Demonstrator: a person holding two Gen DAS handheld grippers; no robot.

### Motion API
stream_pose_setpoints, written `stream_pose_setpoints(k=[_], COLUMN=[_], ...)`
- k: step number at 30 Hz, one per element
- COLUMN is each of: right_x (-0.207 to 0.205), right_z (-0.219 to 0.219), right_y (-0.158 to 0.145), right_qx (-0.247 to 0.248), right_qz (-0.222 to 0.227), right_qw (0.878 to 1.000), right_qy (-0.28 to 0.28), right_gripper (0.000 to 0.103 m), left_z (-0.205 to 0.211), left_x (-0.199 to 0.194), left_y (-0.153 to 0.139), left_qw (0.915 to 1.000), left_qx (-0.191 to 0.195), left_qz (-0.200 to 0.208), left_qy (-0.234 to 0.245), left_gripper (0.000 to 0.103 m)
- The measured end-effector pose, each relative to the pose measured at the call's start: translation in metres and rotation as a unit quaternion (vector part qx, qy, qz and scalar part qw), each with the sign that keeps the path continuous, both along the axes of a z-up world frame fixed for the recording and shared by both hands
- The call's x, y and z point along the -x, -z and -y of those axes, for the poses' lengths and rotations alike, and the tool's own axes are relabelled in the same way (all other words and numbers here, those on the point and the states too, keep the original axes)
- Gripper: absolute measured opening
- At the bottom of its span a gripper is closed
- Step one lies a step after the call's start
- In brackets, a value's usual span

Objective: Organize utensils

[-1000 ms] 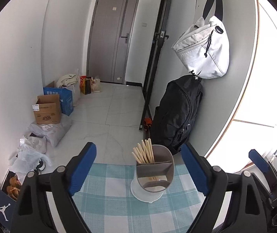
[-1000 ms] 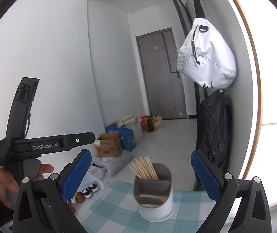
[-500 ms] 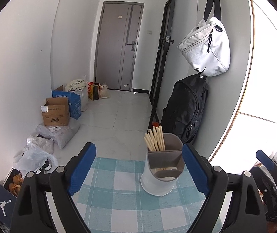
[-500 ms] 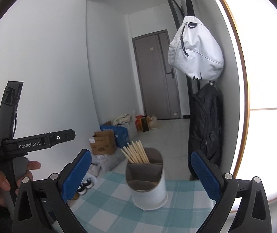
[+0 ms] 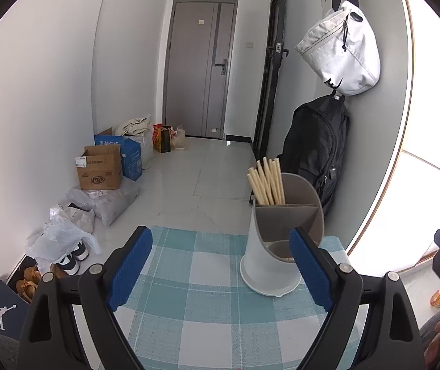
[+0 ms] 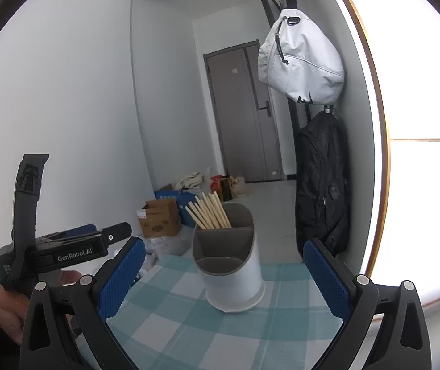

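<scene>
A white cup with a grey inside, the utensil holder [image 5: 277,246], stands upright on a blue and white checked cloth [image 5: 207,293]. In the left wrist view it is a bit right of the middle of the frame. In the right wrist view the utensil holder [image 6: 230,269] sits in the middle, low down. The grey inside is split into parts. A bunch of pale chopsticks [image 5: 266,182] stands in the back part and leans to the upper left. The near parts look bare, though something pale shows low in the front one.

The left gripper [image 5: 220,268] fills the bottom of its own frame. Its two blue pads are spread wide apart and nothing is between them. The right pad sits in front of the cup's lower right side in the picture, but I cannot tell if it touches.

The right gripper [image 6: 224,277] is also spread wide, with the cup seen between its blue pads and not touching them.

At the left edge of the right wrist view, a hand [image 6: 10,305] holds the black left gripper.

Behind the cloth, a white bag [image 5: 343,49] and a black backpack [image 5: 315,145] hang on the wall at the right. A brown box [image 5: 99,168] sits on the floor at the left.
</scene>
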State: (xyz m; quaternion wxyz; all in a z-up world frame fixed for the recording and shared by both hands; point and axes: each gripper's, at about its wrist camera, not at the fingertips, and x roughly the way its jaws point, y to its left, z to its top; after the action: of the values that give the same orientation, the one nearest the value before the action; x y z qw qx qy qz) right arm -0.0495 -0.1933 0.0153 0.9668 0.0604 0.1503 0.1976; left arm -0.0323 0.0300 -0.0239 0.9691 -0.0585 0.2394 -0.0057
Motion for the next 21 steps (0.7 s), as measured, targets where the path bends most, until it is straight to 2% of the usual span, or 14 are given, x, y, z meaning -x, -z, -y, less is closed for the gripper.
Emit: stream_pose_setpoints(k=[3, 11, 21], right_x=[-0.005, -0.010, -0.007], right_z=[-0.001, -0.008, -0.011], right_y=[0.006, 0.013, 0.013], right_qx=[0.002, 0.014, 0.020], right_qz=[-0.011, -0.020, -0.019], right_qw=[1.000, 1.000, 0.999], right_qy=[0.001, -0.009, -0.017], right_gripper=[0.103, 0.103, 0.103], left_z=[-0.002, 0.000, -0.006], left_x=[-0.005, -0.008, -0.008], left_y=[0.004, 0.006, 0.006], left_qw=[0.9998, 0.9995, 0.9996], left_qx=[0.002, -0.020, -0.003], left_qz=[-0.019, -0.023, -0.025], left_qy=[0.002, -0.004, -0.010], left_gripper=[0.087, 0.087, 0.087])
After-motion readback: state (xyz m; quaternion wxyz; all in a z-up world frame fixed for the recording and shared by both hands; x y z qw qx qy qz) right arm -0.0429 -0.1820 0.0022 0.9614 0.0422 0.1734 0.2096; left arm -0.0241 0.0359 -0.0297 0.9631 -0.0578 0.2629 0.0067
